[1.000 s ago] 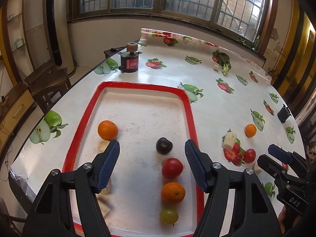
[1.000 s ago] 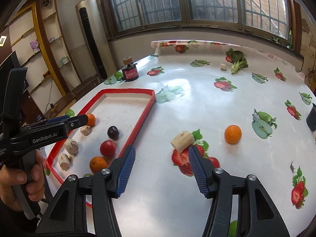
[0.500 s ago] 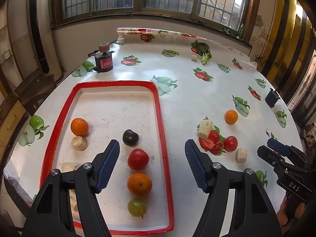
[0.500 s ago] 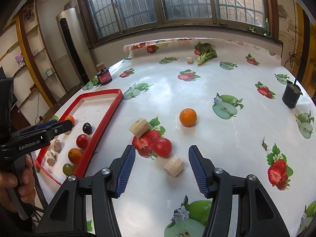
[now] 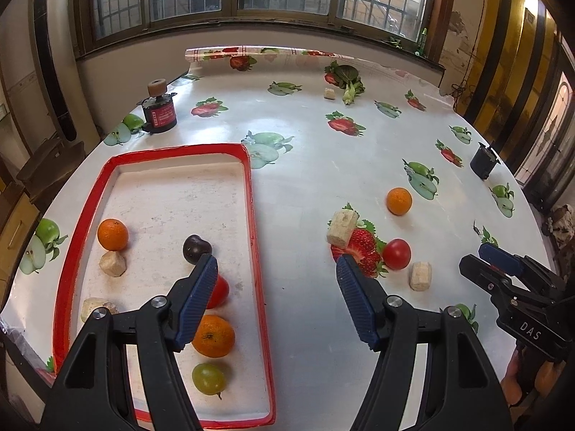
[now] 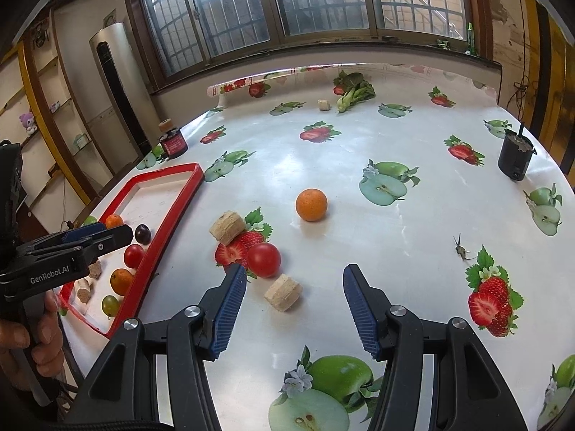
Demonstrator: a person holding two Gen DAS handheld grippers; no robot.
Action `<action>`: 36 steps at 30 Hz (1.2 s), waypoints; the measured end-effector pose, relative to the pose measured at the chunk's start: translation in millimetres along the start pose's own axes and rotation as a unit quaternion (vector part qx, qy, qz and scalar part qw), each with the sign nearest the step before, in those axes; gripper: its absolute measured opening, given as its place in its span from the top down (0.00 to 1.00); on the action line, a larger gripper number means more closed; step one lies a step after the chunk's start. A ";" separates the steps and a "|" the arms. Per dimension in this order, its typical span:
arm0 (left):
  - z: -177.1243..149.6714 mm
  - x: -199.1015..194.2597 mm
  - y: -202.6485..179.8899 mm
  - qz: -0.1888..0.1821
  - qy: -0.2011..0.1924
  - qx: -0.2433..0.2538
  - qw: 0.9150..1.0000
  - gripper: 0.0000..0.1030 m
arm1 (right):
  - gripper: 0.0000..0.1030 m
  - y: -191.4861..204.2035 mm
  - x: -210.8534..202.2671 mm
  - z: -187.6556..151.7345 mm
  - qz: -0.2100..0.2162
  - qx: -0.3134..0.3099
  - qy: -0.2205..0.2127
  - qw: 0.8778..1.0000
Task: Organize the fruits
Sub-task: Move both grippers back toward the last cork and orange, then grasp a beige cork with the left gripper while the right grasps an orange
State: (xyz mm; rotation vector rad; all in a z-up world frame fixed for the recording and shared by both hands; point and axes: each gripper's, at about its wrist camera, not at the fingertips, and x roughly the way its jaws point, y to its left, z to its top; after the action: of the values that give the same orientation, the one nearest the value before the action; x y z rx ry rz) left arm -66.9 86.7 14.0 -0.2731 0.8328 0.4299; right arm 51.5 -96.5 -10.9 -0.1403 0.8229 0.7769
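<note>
**Both grippers empty above the fruit table**

Nearest us, the left gripper (image 5: 276, 300) hangs with its jaws spread wide and nothing between them, over the right rim of the red tray (image 5: 257, 251). The right gripper (image 6: 294, 310) is also parted and holds nothing; a pale cork-like cylinder (image 6: 284, 292) lies on the table (image 6: 359, 165) just ahead of its gap, untouched.

Inside the tray we see, from the near end, a green grape (image 5: 208, 379), an orange (image 5: 215, 336), a red tomato (image 5: 220, 289) partly hidden by the left finger, a dark plum (image 5: 196, 248), and another orange (image 5: 113, 234) by the left rim, with pale chunks (image 5: 113, 264) beside it.

Outside the tray, a second red tomato (image 6: 264, 259) sits on a printed strawberry, just beside the cylinder. A larger cork piece (image 6: 227, 228) lies just past it. Farther out, a loose orange (image 6: 311, 204) stands alone.

Beyond that we see a small black cup (image 6: 514, 160) at the right, a dark jar (image 6: 173, 142) at the left, and leafy greens (image 6: 354, 91) at the far edge.
</note>
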 end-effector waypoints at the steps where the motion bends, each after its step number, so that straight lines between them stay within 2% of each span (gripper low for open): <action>1: 0.1 0.9 -1.4 0.000 0.001 0.001 1.000 0.34 | 0.43 -1.5 0.7 0.3 0.000 0.001 0.000 1.000; 11: 4.6 13.9 -13.0 -0.004 0.009 0.011 1.000 0.34 | 0.43 -8.1 6.3 1.9 0.000 0.006 0.003 1.000; 18: 13.3 44.6 -33.8 -0.024 0.043 0.034 0.998 0.34 | 0.43 -9.6 19.0 16.7 0.007 -0.001 0.005 1.000; 24: 22.5 77.2 -42.0 -0.035 0.076 0.036 0.996 0.34 | 0.43 -9.4 61.3 40.4 0.021 -0.005 0.041 0.999; 31: 26.4 105.0 -49.7 -0.024 0.091 0.052 0.994 0.34 | 0.44 -16.3 110.6 54.0 0.014 0.009 0.070 0.997; 33: 25.5 112.5 -50.5 -0.023 0.096 0.054 0.994 0.34 | 0.48 -16.1 119.5 54.1 0.013 0.008 0.075 0.997; 36: 24.9 117.2 -51.1 -0.017 0.088 0.057 0.994 0.42 | 0.56 -14.6 126.6 54.8 0.008 -0.001 0.072 0.997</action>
State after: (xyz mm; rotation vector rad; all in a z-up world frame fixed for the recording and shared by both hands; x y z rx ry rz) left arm 43.0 82.1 -55.8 -0.2218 1.0205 0.3287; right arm 148.5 -13.3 -65.0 -0.1926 0.9619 0.7895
